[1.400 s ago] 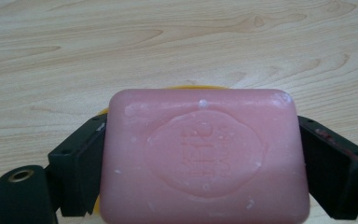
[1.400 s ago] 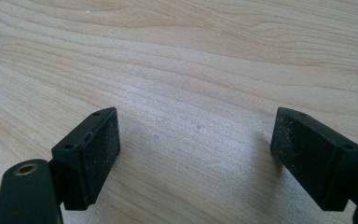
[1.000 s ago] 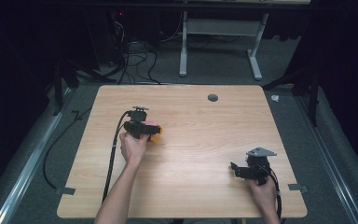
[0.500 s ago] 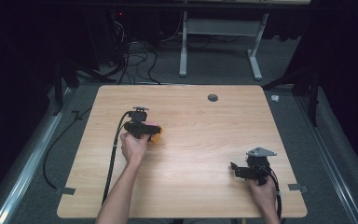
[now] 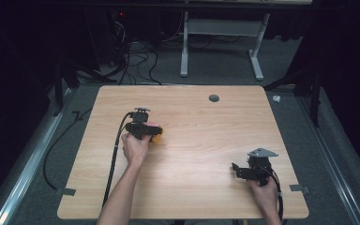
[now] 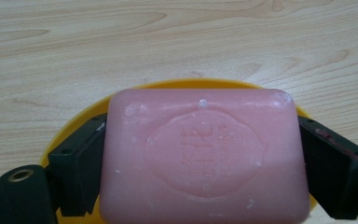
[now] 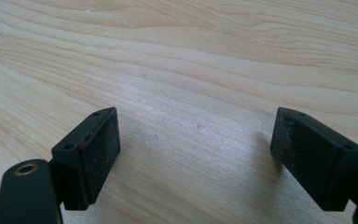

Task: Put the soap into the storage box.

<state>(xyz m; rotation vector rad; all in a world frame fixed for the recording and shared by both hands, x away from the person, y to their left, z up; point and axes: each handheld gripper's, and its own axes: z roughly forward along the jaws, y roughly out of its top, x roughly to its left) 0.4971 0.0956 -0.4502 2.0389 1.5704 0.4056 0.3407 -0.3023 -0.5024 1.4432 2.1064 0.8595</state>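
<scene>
A pink soap bar (image 6: 205,158) with an embossed oval stamp lies between the jaws of my left gripper (image 6: 200,128). Both black pads (image 6: 86,154) press against its short sides, so the gripper is shut on it. Under the soap sits a round yellow dish (image 6: 74,130), whose rim shows around the bar. From above, my left gripper (image 5: 152,133) is on the left half of the wooden table (image 5: 192,117), with the yellow dish (image 5: 157,138) peeking out beside the hand. My right gripper (image 5: 238,168) rests near the front right, open, with bare wood between its jaws (image 7: 196,121).
A small dark round grommet (image 5: 213,98) sits near the table's far edge. Black cables trail from both grippers toward the front edge. A white desk frame (image 5: 220,33) and loose cables stand on the floor beyond the table.
</scene>
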